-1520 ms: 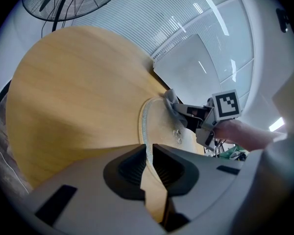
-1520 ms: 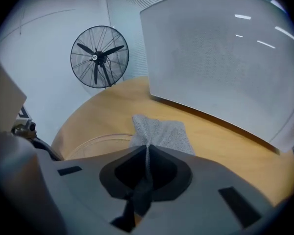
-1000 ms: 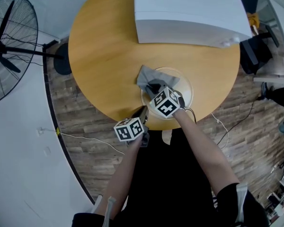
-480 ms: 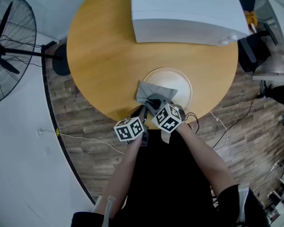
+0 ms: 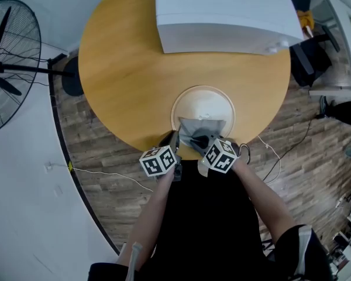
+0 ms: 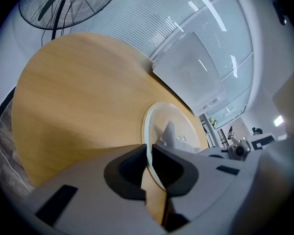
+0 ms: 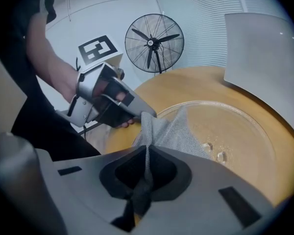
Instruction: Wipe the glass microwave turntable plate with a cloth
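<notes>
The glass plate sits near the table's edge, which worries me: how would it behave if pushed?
The glass plate looks rigid and smooth, so it would probably slide on the table rather than flex. The left gripper clamps its rim, likely checking that. Thin glass near the edge, it seems breakable if it slipped off.

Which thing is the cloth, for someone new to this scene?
Find the round wooden table with the white boxy appliance at its far side. Near its front edge lies a clear round glass plate, and the grey textured cloth is spread over the plate's near part, pinched in the right gripper. It is the only soft, crumpled thing there.
</notes>
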Demonstrator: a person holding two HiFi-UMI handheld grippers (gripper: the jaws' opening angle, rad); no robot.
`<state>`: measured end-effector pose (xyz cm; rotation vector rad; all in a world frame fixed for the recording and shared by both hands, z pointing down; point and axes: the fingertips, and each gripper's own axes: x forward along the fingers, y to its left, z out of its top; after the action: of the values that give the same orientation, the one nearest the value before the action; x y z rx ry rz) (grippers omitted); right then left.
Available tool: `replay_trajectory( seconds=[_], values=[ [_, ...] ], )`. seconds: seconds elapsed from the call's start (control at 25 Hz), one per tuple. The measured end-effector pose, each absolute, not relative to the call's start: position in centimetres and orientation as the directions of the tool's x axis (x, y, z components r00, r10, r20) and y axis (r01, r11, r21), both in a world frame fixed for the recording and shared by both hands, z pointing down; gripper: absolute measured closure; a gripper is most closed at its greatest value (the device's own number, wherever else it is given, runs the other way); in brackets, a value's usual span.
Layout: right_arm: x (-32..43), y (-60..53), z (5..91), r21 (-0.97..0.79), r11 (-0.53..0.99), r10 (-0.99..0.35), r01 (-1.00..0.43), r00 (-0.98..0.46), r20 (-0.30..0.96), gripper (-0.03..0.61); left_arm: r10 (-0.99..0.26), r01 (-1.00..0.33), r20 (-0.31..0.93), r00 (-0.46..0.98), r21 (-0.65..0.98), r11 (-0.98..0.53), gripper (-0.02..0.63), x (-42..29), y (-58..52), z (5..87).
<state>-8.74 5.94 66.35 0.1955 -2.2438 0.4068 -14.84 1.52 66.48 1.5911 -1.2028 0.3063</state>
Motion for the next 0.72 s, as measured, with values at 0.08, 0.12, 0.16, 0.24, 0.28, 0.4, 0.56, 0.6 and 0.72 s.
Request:
replay_trajectory(
  seconds=[0.08,0.12,0.16,0.24,0.28,0.4,0.56,0.6,0.72],
  values=[
    [-7.4,6.4,66.4,-0.236,0.935,0.01,-0.266,-0.645,0.764,0.555,-0.536,-0.81,0.709,0.459,0.581,0.076,0.584,-14.9,1.5,66.5],
    [-6.7,6.5,66.4,-0.241,0.932,0.01,-0.271,-0.644,0.765,0.556,-0.535,-0.81,0.709,0.459,0.582,0.076,0.584,-14.9,1.6,66.5],
    [-6.0,6.5,66.4,-0.241,0.93,0.007,-0.279,-0.641,0.767,0.555,-0.535,-0.809,0.708,0.46,0.582,0.076,0.584,-14.9,1.5,66.5],
    [-4.6,6.1,66.4,-0.225,0.928,-0.013,-0.297,-0.629,0.777,0.555,-0.536,-0.809,0.707,0.46,0.583,0.076,0.583,-14.8,1.5,66.5],
    [-4.0,5.7,66.4,-0.218,0.925,-0.026,-0.313,-0.622,0.782,0.555,-0.536,-0.808,0.707,0.461,0.584,0.076,0.583,-14.8,1.5,66.5],
    [-2.5,3.7,66.3,-0.22,0.893,-0.079,-0.394,-0.617,0.783,0.555,-0.532,-0.803,0.706,0.468,0.59,0.077,0.583,-14.8,1.6,66.5],
    [-1.7,0.2,66.1,-0.208,0.845,-0.163,-0.494,-0.607,0.778,0.555,-0.53,-0.799,0.703,0.475,0.597,0.075,0.583,-14.7,1.6,66.5],
    [-1.7,-0.6,66.1,-0.206,0.834,-0.18,-0.513,-0.604,0.776,0.555,-0.529,-0.799,0.703,0.475,0.596,0.075,0.584,-14.7,1.6,66.5],
    [-2.1,-3.1,65.9,-0.217,0.801,-0.215,-0.558,-0.606,0.766,0.554,-0.527,-0.799,0.703,0.477,0.597,0.073,0.584,-14.7,1.6,66.5]
  ],
)
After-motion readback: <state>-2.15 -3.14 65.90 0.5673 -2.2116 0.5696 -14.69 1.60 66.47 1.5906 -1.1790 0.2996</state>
